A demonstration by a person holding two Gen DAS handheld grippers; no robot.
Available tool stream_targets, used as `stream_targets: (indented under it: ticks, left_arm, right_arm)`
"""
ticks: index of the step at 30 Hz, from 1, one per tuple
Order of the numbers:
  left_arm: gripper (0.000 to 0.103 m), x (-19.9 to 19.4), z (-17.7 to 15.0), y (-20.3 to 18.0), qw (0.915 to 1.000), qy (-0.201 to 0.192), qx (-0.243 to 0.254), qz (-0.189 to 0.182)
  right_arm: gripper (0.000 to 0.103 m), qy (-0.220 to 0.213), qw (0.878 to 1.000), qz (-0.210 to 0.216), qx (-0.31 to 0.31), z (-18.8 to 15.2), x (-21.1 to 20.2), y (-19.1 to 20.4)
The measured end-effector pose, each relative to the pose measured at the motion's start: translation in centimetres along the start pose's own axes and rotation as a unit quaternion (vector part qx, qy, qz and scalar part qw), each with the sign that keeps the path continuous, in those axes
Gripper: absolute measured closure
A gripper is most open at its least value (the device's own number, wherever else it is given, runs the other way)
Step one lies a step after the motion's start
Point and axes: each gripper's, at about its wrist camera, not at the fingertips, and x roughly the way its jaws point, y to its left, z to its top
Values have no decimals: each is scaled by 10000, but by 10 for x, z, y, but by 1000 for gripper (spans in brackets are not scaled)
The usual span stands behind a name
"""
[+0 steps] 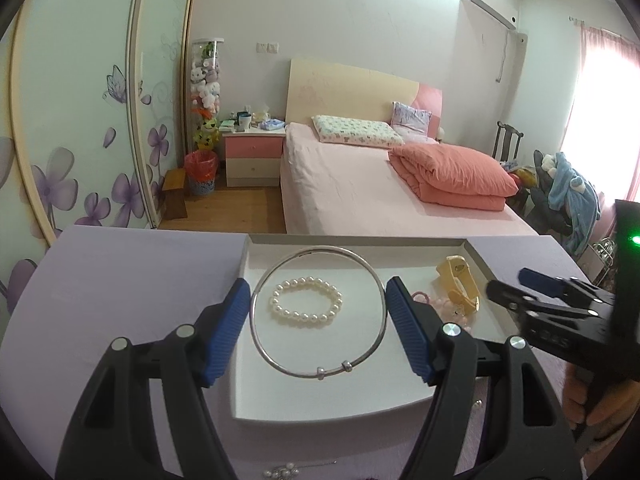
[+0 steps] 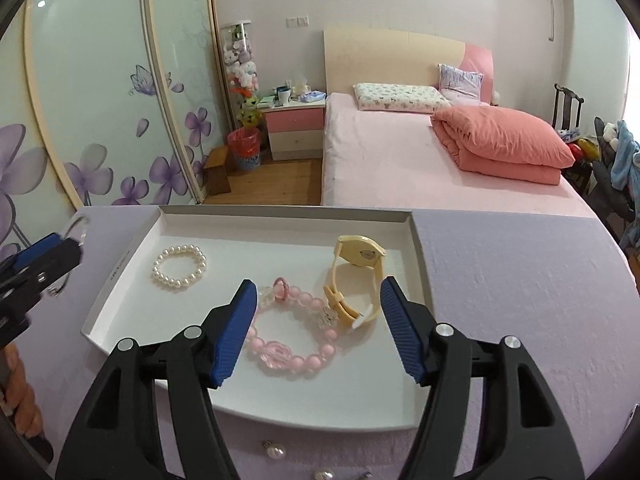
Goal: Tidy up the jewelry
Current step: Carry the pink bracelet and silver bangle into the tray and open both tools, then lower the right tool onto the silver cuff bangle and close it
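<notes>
A: Far left first. Our left gripper [image 1: 318, 284] has the silver bangle [image 1: 320, 372] pinched across its width, pads on opp. sides, fingers spread about as far as the hoop is wide. From the right wrist view it hangs left of the white tray [image 2: 280, 240], over the lilac table [image 2: 500, 280], not in the tray yet.

B: Makes sense to grip it that way, I think. A thin ring lying flat gives us no edge to catch. No long axis, it's round; the slider beads sit on the near side.

A: Next right, the pearl bracelet [image 2: 180, 267] lies flat in the tray's far-left part.

B: Then the pink bead bracelet [image 2: 276, 354], near-centre, w/ our right gripper [image 2: 318, 282] over it, fingers wide, holding nothing.

A: Rightmost, the yellow watch [image 2: 360, 254] rests on its side, touching the pink beads. Strap axis runs near-far, case at the far end.

B: Probably parked together so we've got room for the bangle on the left.
</notes>
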Motion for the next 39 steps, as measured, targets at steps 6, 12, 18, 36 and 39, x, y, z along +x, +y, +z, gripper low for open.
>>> stream_targets:
  ticks: [6,12,18,36,39]
  left_arm:
    - [35,26,0,-7,9999,171,21,-2]
    - [35,59,-2,-8,9987,510,-9,15]
    - [35,81,-1,-11,9973,731,-64,23]
    - [17,71,4,-5,9973,686,-215,159]
    - [14,43,8,6,9985,438,-275,173]
  right_arm:
    - [39,-66,9999,-73,-84,-7,-3,-3]
    - [38,41,9999,-91,-78,-13,2,-8]
    - [38,123,9999,-105,-10,-20,7,-17]
    - [38,54,9995,-66,293,-27,-5,-31]
    - [38,-30,9994,-88,338,-26,-14,-37]
